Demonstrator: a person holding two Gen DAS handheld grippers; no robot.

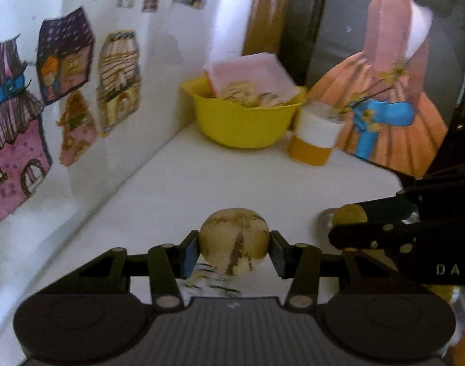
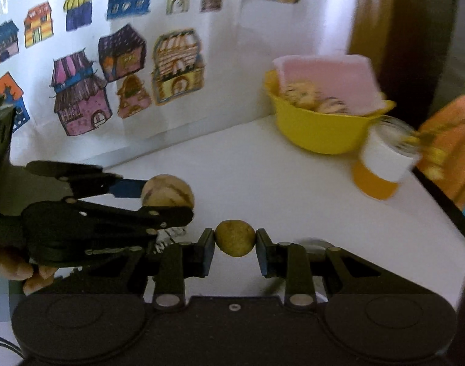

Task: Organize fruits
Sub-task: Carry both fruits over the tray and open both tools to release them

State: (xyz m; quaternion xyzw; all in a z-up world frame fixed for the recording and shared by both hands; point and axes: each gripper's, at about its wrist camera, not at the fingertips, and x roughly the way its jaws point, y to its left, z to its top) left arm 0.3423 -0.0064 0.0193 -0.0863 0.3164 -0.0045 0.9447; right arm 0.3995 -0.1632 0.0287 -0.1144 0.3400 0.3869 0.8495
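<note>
Fruits blur inside the yellow plastic bowl; nearer, the left gripper clamps a pale brown-streaked round fruit, and the right gripper clamps a small yellowish-green round fruit.

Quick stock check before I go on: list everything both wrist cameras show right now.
Pale brown-streaked fruit: one, held in the left jaws.
Small yellow-green fruit: one, held in the right jaws.
Yellow bowl: one, back corner of the table, holding streaked fruits.
Pink-white container: one, tilted in the bowl.
Orange-and-white cup: one, right of the bowl.
White table: one.
House drawings: many, multicoloured, on the wall.
Left gripper: black, shut.
Right gripper: black, shut.
Fingers: lower left, right view.
</note>
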